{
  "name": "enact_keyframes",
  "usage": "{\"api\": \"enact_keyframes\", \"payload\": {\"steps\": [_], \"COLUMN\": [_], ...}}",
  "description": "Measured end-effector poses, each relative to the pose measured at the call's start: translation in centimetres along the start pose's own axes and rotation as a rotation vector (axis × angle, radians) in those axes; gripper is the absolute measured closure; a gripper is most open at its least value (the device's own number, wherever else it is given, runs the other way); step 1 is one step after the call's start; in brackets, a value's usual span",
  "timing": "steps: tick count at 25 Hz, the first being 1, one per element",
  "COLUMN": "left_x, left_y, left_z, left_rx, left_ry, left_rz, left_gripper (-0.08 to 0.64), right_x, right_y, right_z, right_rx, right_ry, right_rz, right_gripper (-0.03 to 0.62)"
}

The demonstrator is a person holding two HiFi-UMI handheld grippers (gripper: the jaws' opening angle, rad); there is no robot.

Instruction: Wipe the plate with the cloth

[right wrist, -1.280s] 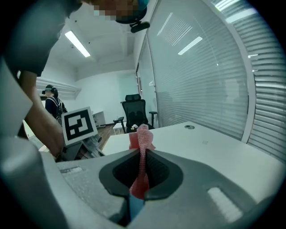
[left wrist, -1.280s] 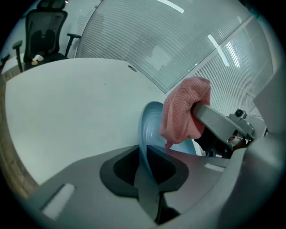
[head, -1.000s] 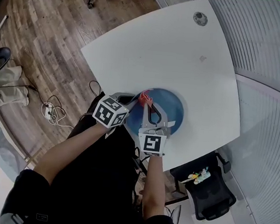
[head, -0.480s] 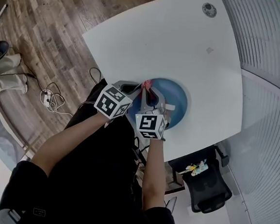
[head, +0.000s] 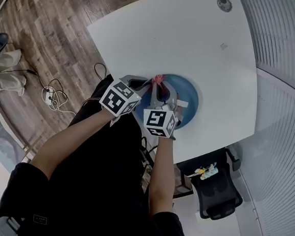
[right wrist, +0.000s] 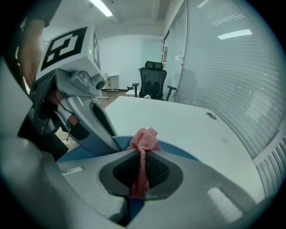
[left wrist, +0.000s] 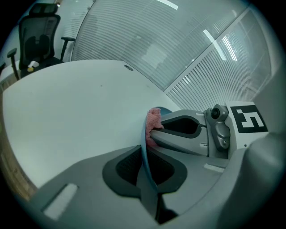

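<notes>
A blue plate (head: 185, 105) lies on the white table (head: 194, 47) near its front edge. My left gripper (head: 141, 88) is shut on the plate's near rim; in the left gripper view the thin blue rim (left wrist: 143, 145) runs between the pads of the left gripper (left wrist: 144, 154). My right gripper (head: 159, 87) is shut on a pink cloth (head: 158, 80), whose bunched end rests on the plate's left part. In the right gripper view the cloth (right wrist: 143, 141) sticks out past the right gripper (right wrist: 141, 169) over the plate (right wrist: 183, 152). The left gripper (right wrist: 78, 105) is close on the left.
A cable grommet (head: 224, 3) sits at the table's far corner. A black office chair (head: 217, 198) stands to the right of the person. Cables (head: 54, 99) lie on the wood floor at left. Glass walls with blinds (head: 287, 101) close the right side.
The right gripper has sunk a little and rolled, bringing the cloth down onto the plate beside the left gripper. The left gripper has kept its hold on the rim.
</notes>
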State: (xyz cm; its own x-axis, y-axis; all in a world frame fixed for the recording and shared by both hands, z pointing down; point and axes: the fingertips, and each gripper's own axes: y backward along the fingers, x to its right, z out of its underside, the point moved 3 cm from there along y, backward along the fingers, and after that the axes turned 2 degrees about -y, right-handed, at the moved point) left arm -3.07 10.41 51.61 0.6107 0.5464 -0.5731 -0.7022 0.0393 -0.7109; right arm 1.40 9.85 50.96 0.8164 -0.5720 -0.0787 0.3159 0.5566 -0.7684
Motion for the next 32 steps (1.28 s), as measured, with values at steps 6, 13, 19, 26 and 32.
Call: {"api": "enact_keyframes", "payload": {"steps": [6, 13, 19, 26, 32], "left_x": [0.0, 0.0, 0.1, -0.1, 0.1], "left_y": [0.0, 0.1, 0.1, 0.1, 0.0], "left_z": [0.1, 0.2, 0.1, 0.2, 0.1], "left_rx": [-0.006, 0.008, 0.006, 0.017, 0.017], "left_ry": [-0.003, 0.017, 0.011, 0.007, 0.011], "left_rz": [-0.003, -0.005, -0.003, -0.008, -0.008], "left_gripper": [0.536, 0.537, 0.537, 0.537, 0.537], "right_x": [1.0, 2.7, 4.2, 6.3, 7.6], "right_y": [-0.2, -0.1, 0.3, 1.0, 1.9], "right_z": [0.1, 0.3, 1.0, 2.3, 3.7], "right_rx": [-0.037, -0.072, -0.098, -0.153, -0.211], "right_ry": [-0.007, -0.023, -0.018, -0.004, 0.036], "right_rz": [0.045, 0.101, 0.143, 0.202, 0.247], "right_gripper": [0.578, 0.578, 0.578, 0.578, 0.578]}}
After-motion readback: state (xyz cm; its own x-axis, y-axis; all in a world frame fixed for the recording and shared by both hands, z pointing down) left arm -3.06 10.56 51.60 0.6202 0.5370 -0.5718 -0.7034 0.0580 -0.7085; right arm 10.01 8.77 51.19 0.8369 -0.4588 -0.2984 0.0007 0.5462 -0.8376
